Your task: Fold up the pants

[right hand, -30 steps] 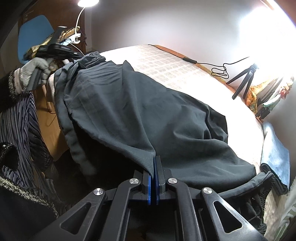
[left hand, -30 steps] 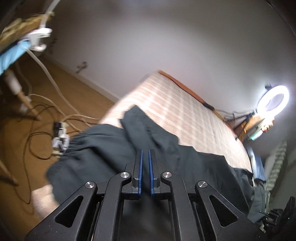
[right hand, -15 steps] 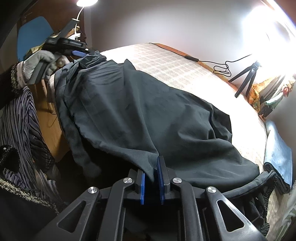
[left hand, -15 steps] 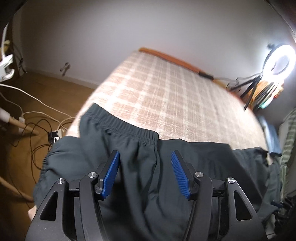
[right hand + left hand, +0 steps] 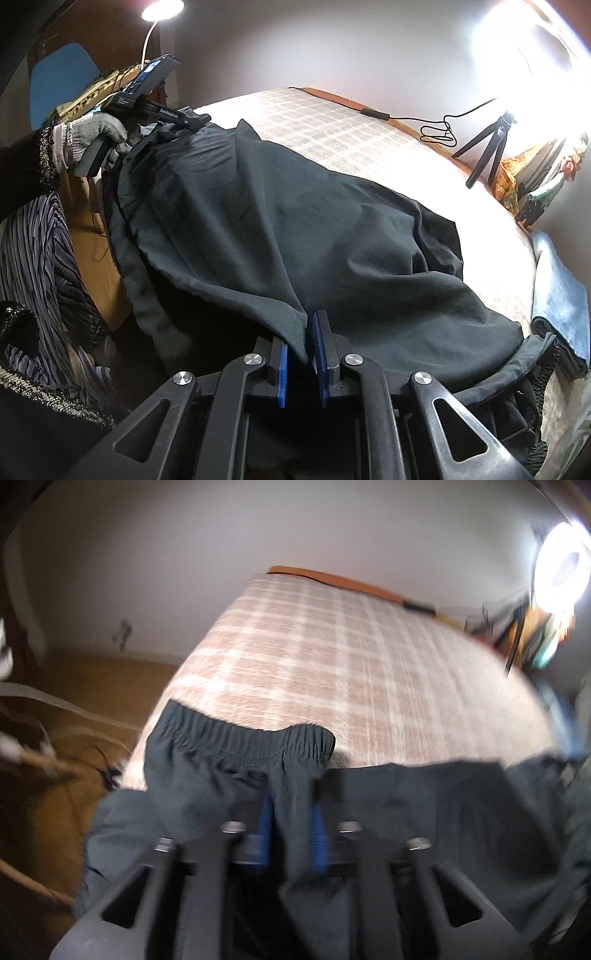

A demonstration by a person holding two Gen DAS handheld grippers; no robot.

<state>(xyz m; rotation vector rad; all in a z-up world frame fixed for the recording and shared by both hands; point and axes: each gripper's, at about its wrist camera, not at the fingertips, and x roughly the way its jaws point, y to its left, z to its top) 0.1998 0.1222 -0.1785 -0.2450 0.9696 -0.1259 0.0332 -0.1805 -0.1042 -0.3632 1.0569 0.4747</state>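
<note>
Dark grey pants (image 5: 295, 229) lie spread along the near edge of a bed with a pink checked cover (image 5: 351, 664). Their elastic waistband (image 5: 240, 734) lies at the bed's left corner. My left gripper (image 5: 290, 808) sits just behind the waistband, its blue pads a narrow gap apart with a fold of the pants' cloth between them; the view is blurred. It also shows in the right wrist view (image 5: 199, 118), held by a gloved hand. My right gripper (image 5: 304, 328) is partly open, with a fold of the pants' hem lying loose between its pads.
A ring light (image 5: 561, 572) and a small tripod (image 5: 487, 144) stand at the bed's far right. A folded blue towel (image 5: 561, 295) lies at the right end. Cables (image 5: 55, 705) lie on the wooden floor to the left. A lamp (image 5: 162, 9) shines behind the left gripper.
My left gripper opened wide over the waistband, then narrowed on a fold of cloth. My right gripper has gone from shut on the hem to partly open.
</note>
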